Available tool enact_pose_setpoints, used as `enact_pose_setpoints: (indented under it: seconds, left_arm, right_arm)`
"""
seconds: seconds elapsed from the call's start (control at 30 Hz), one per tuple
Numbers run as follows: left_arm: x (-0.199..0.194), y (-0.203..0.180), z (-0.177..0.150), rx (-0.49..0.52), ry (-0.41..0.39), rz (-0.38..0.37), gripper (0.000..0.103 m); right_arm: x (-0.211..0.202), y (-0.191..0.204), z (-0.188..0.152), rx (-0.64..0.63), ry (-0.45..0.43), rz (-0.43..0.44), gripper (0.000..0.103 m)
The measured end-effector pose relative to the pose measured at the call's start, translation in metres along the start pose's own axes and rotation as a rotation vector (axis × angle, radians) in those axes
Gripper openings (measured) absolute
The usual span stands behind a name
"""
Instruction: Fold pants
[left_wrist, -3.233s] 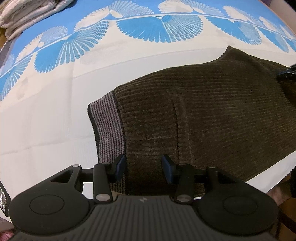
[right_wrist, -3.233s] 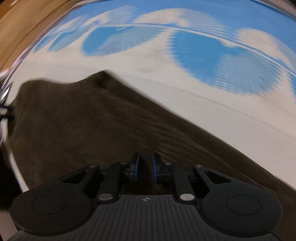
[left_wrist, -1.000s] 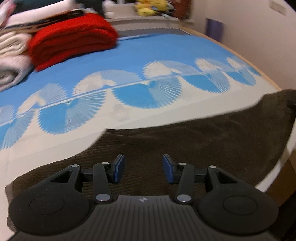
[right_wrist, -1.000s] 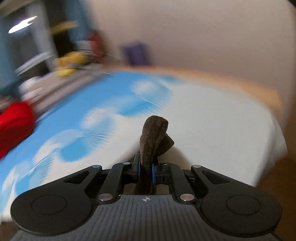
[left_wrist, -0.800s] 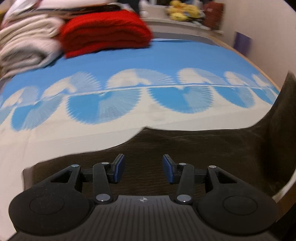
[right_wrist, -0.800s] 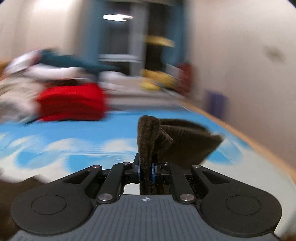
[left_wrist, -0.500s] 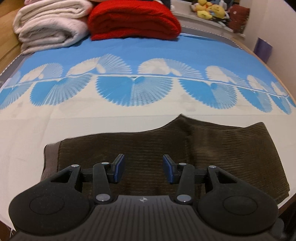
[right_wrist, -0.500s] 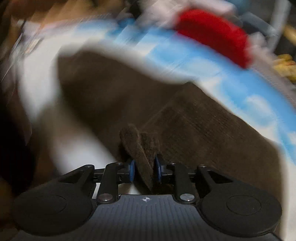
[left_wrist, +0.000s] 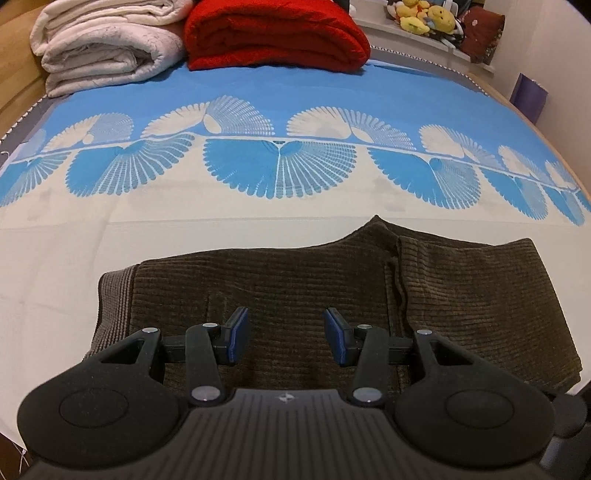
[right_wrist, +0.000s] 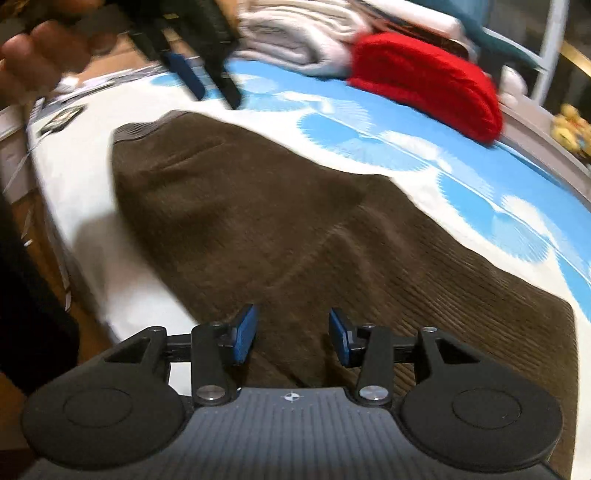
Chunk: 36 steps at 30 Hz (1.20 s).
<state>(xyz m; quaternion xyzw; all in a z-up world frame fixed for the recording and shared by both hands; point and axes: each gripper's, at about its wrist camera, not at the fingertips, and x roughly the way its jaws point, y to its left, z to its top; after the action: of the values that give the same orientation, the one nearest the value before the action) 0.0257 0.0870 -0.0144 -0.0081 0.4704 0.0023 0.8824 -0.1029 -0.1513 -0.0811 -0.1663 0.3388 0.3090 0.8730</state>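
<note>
Dark brown corduroy pants (left_wrist: 332, 288) lie folded on the bed near its front edge, with the grey striped waistband (left_wrist: 114, 291) at the left and a folded layer on the right half. My left gripper (left_wrist: 284, 336) is open and empty just above the pants' near edge. My right gripper (right_wrist: 291, 339) is open and empty over the right part of the pants (right_wrist: 295, 236). The left gripper (right_wrist: 201, 79) also shows in the right wrist view, held above the waistband end.
The bed sheet (left_wrist: 280, 92) is blue and white with fan patterns. A folded white blanket (left_wrist: 103, 40) and a folded red blanket (left_wrist: 273, 33) sit at the far end. Stuffed toys (left_wrist: 424, 18) stand on a shelf behind. The bed's front edge is close.
My right gripper carried the pant leg over to the left, laid it on the pants and opened. The left gripper stayed open over the waist part.
</note>
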Motion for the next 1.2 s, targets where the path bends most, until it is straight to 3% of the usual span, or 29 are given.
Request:
enact_pose_setpoints:
  seconds: [0.07,0.1,0.13,0.17,0.3,0.4,0.47,0.53,0.7,0.73,0.77,0.8,0.9,1.0,1.1,1.2]
  left_arm:
    - [0.002,-0.002,0.000,0.006,0.002,0.001,0.050]
    - [0.002,-0.004,0.001,0.007,0.002,0.000,0.050]
    - [0.003,-0.005,0.001,0.010,0.002,-0.002,0.050]
    - [0.003,-0.007,0.001,0.013,0.002,-0.002,0.050]
    - [0.006,-0.013,0.003,0.027,0.001,-0.006,0.050]
    - [0.010,-0.018,0.004,0.038,0.006,-0.002,0.050]
    - [0.011,-0.022,0.004,0.043,0.009,-0.001,0.050]
    - [0.012,-0.024,0.004,0.048,0.009,-0.005,0.050]
    - [0.013,-0.025,0.004,0.052,0.008,-0.002,0.050]
    - [0.012,-0.023,0.005,0.045,0.006,-0.003,0.050]
    - [0.011,-0.021,0.006,0.038,0.003,-0.006,0.050]
    - [0.009,-0.018,0.007,0.026,-0.003,-0.008,0.050]
    - [0.003,-0.006,0.013,-0.026,-0.030,-0.011,0.050]
    - [-0.003,0.006,0.020,-0.083,-0.061,-0.010,0.050]
    - [-0.008,0.019,0.026,-0.127,-0.075,-0.008,0.050]
    - [-0.010,0.031,0.027,-0.166,-0.073,-0.009,0.050]
  right_arm:
    - [0.006,0.007,0.001,-0.042,0.026,0.020,0.039]
    - [0.005,0.011,-0.002,-0.065,0.026,0.027,0.030]
    - [0.005,0.011,0.000,-0.077,0.016,0.042,0.014]
    - [0.000,0.010,0.002,-0.083,-0.006,0.034,0.014]
    - [-0.028,0.009,0.006,-0.102,-0.097,0.070,0.014]
    - [-0.019,0.011,-0.002,-0.143,-0.011,0.116,0.022]
    - [-0.012,0.022,-0.010,-0.194,-0.008,0.104,0.041]
    - [-0.006,0.034,-0.012,-0.260,-0.019,0.052,0.051]
    - [0.010,0.047,-0.018,-0.375,0.006,-0.031,0.048]
    - [0.008,0.046,-0.016,-0.372,0.002,-0.021,0.040]
    - [0.005,0.044,-0.013,-0.354,-0.011,-0.005,0.028]
    - [-0.002,0.037,-0.007,-0.313,-0.033,0.006,0.024]
    - [-0.035,-0.011,0.029,-0.013,-0.134,-0.005,0.023]
    - [-0.081,-0.065,0.072,0.255,-0.281,-0.108,0.022]
    - [-0.123,-0.084,0.107,0.306,-0.423,-0.218,0.022]
    - [-0.132,-0.062,0.120,0.230,-0.466,-0.202,0.022]
